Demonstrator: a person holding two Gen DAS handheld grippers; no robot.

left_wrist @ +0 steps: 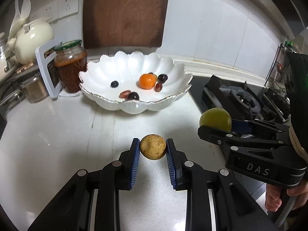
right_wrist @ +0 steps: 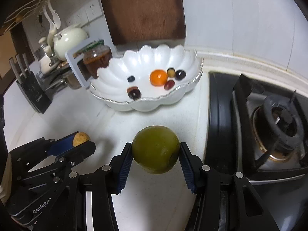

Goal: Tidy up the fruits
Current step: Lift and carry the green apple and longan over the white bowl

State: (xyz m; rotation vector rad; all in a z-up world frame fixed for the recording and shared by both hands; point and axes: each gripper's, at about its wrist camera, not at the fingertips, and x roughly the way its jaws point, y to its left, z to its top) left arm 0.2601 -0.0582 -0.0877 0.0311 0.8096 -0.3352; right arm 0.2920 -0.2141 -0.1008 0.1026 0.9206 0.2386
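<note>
White tiled wall and a pale stone worktop (left_wrist: 57, 134) make up this kitchen corner, with a dark wooden board (left_wrist: 126, 13) leaning upright against the tiles and a black gas hob (right_wrist: 269, 127) at the right edge. Near the wall sits a wide scalloped white bowl (left_wrist: 134, 61), a jar of reddish preserve (left_wrist: 70, 67) just beside its left rim.

Inside the bowl lie a small orange (left_wrist: 147, 81) and a scatter of dark grapes (left_wrist: 133, 96), some near the orange and some towards the front rim.

Both fruits in hand are clear of the worktop, on the near side of the bowl. The right claw (right_wrist: 156, 154) pinches a green round fruit (right_wrist: 156, 150) across its middle, pads pressed on both flanks. The left claw (left_wrist: 152, 150) pinches a smaller tan, speckled fruit (left_wrist: 152, 149) the same way, its jaws standing much narrower.

The step in hand looks like the carry: two fruits picked up and bound for the bowl. Next, each wants bringing over the near rim, lowering into bare white floor away from the grapes, then releasing low so nothing rolls or knocks. The green one, being heavier, deserves the open middle; going one hand at a time would keep the claws from crowding each other.
</note>
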